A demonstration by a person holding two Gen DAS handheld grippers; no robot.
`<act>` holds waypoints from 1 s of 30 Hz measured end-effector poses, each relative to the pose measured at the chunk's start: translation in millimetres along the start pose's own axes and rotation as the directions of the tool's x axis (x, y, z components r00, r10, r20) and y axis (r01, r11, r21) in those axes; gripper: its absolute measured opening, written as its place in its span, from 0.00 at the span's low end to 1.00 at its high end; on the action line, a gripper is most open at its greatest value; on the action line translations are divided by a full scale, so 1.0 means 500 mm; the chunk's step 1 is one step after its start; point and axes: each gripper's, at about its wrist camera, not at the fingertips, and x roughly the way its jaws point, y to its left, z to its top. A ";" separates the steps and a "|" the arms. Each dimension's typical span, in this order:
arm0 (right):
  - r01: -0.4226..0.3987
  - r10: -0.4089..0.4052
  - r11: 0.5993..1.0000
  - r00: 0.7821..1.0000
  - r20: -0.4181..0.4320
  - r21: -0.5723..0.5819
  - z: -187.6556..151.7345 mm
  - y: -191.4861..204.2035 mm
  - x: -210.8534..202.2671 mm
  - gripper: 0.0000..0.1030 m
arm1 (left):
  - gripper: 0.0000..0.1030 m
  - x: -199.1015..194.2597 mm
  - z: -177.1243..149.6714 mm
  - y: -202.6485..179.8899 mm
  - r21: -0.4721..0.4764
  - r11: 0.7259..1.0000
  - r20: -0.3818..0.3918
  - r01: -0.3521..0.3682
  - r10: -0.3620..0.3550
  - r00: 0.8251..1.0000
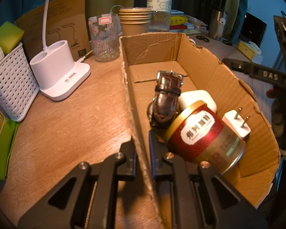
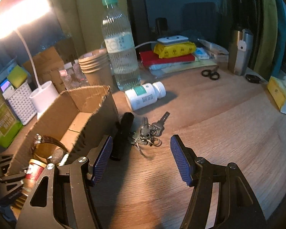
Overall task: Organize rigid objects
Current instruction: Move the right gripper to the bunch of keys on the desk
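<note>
Right wrist: open right tongs (image 2: 141, 158) near upright-lying flashlight (image 2: 122, 135); left tongs (image 1: 142, 158) clamp box wall (image 1: 131, 103).

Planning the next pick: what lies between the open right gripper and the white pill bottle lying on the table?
In the right wrist view, a bunch of metal keys lies between right gripper and white pill bottle.
</note>
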 end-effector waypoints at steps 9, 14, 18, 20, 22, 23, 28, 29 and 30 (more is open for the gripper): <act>0.044 -0.044 0.999 0.997 -0.059 0.003 0.003 -0.015 0.051 0.65 | 0.11 0.000 0.000 0.000 0.000 1.000 0.000 0.000 0.000 1.000; 0.057 -0.060 0.998 0.994 -0.093 -0.034 0.008 -0.009 0.086 0.65 | 0.11 0.000 0.000 0.000 0.000 1.000 0.000 0.000 0.000 1.000; 0.070 -0.075 0.996 0.991 -0.113 -0.046 0.018 -0.015 0.108 0.65 | 0.11 0.000 0.000 0.000 0.000 1.000 0.000 0.000 0.000 1.000; 0.076 -0.082 0.996 0.990 -0.118 -0.057 0.022 -0.016 0.115 0.65 | 0.11 0.000 0.000 0.000 0.000 1.000 0.000 0.000 0.000 1.000; 0.079 -0.086 0.995 0.988 -0.128 -0.066 0.027 -0.017 0.126 0.64 | 0.11 0.000 0.000 -0.001 0.000 1.000 0.000 0.000 0.000 1.000; 0.078 -0.087 0.994 0.988 -0.131 -0.071 0.029 -0.017 0.130 0.63 | 0.11 0.000 0.000 0.000 0.000 1.000 0.000 0.000 0.000 1.000; 0.060 -0.075 0.993 0.987 -0.141 -0.104 0.038 -0.010 0.146 0.58 | 0.11 0.000 0.000 -0.001 0.000 1.000 0.000 0.000 0.000 1.000; 0.053 -0.068 0.993 0.987 -0.142 -0.106 0.040 -0.010 0.148 0.55 | 0.11 0.000 0.000 0.000 0.000 1.000 0.000 0.000 0.000 1.000; 0.039 -0.053 0.994 0.988 -0.143 -0.101 0.040 -0.012 0.148 0.53 | 0.11 0.000 0.000 0.000 0.000 1.000 0.000 0.001 -0.001 1.000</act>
